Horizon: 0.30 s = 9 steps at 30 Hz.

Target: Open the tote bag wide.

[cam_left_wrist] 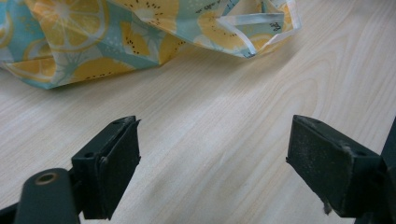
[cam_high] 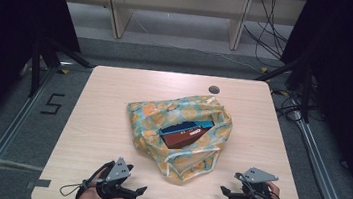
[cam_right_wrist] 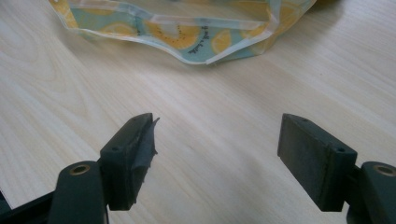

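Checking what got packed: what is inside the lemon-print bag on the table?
The turquoise lemon-print fabric bag lies open, showing a reddish-brown box with a dark blue box against it. Anything deeper is covered by the fabric.

Your pale wood table (cam_high: 107, 117) carries one fruit-print bag (cam_high: 152, 122) lying at its middle; a small round hole (cam_high: 214, 89) sits beyond the bag.

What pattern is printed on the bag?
Yellow-orange citrus slices on a light teal ground; the bag shows it best in the left gripper view.
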{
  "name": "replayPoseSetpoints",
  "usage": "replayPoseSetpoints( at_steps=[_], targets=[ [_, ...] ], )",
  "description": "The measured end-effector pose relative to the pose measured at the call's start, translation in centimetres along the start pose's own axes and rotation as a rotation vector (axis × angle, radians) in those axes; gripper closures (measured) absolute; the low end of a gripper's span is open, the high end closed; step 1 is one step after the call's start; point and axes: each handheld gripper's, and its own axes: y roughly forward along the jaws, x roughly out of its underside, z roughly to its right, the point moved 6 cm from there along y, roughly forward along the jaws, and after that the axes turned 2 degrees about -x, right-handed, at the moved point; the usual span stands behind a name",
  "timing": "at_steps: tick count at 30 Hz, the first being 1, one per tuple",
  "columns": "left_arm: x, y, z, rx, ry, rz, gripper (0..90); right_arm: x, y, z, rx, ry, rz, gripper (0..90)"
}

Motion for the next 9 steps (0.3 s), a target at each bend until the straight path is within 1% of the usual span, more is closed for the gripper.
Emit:
replayPoseSetpoints(
  at_steps=[2, 3, 4, 5, 6, 7, 8, 9],
  targets=[
    [0.03, 0.04, -0.05, -0.001, -0.004, -0.004, 16.2, 0.03, -0.07, 0.07, 0.01, 0.009, -0.003, 28.4],
    [0.1, -0.01, -0.22, -0.009, 0.009, -0.014, 16.2, 0.06, -0.04, 0.14, 0.01, 0.009, -0.005, 28.4],
    [0.08, 0.06, -0.23, -0.01, 0.001, -0.006, 16.2, 0.08, -0.03, 0.15, 0.005, 0.011, -0.006, 28.4],
    [0.06, 0.01, -0.3, -0.013, 0.014, -0.006, 16.2, 0.07, -0.08, 0.26, 0.015, 0.006, -0.004, 28.4],
    [0.01, 0.03, -0.33, -0.014, 0.013, -0.002, 16.2, 0.06, -0.09, 0.33, 0.018, 0.004, -0.002, 28.4],
    [0.04, -0.01, -0.4, -0.016, 0.019, -0.009, 16.2, 0.06, -0.12, 0.34, 0.012, 0.009, -0.005, 28.4],
    [0.09, 0.12, -0.24, -0.014, -0.016, -0.002, 16.2, 0.04, -0.08, 0.38, 0.008, 0.004, 0.0, 28.4],
    [0.14, 0.08, -0.35, -0.018, -0.006, -0.011, 16.2, 0.05, -0.07, 0.44, 0.008, 0.002, -0.001, 28.4]
  ],
)
